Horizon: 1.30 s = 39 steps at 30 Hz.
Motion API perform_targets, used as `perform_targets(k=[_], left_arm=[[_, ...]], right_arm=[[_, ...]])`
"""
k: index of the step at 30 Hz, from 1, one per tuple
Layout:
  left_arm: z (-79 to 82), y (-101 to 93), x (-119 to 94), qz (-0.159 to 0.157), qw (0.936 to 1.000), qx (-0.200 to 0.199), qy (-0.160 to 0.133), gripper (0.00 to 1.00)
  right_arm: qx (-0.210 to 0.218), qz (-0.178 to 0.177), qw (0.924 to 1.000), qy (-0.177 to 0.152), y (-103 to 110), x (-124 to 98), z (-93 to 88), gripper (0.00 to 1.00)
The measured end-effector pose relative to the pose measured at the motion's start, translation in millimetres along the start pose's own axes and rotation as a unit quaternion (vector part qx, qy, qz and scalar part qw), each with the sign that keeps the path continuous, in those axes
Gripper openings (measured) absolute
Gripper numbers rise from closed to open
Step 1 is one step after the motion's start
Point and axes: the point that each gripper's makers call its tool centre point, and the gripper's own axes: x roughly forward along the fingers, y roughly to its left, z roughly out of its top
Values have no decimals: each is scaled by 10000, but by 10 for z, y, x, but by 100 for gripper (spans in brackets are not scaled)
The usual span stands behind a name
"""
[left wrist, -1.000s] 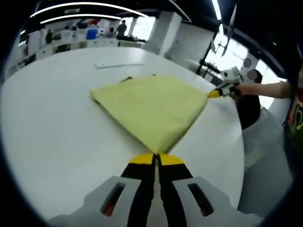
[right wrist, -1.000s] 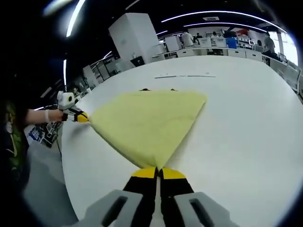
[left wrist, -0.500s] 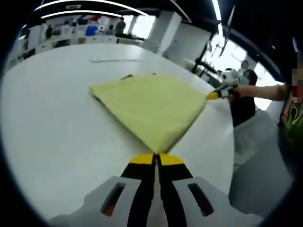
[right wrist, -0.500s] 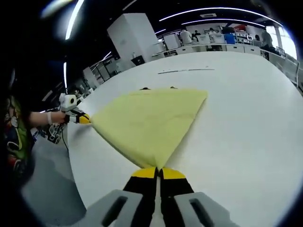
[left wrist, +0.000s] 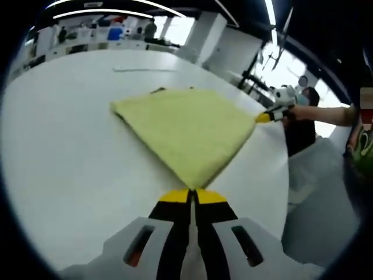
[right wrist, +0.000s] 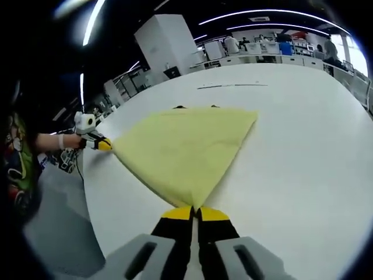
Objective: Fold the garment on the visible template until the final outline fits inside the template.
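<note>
Left gripper view: left gripper jaws pinch garment corner | right gripper likewise

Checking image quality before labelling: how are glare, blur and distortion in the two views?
Left gripper view: bright window glare at upper right, the white table bows from fisheye, the yellow garment is sharp. Right gripper view: ceiling light strips streak, the left side is dark, the garment is evenly lit, no strong shadows.
</note>
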Motion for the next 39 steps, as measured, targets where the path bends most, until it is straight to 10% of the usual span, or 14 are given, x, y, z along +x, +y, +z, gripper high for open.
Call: perform_targets(k=[13,27,30,39], left_arm=[[113,31,-159,158,9995,168,-209,22],[221,-31,-270,402,9965,640,-360,62],[233,-13,-289,555,9955,602,-476,78],[206,-48,-309,671,9945,544,-586,99]], right_arm=[[-224,-101,9994,-249,129,-167,158,24],[-981,-393,9943,-149,266,-216,205,74],[-1028,-711,9920,-169,117,-241,211,100],[-1033,-911,9900,-292,47,-352,208,100]])
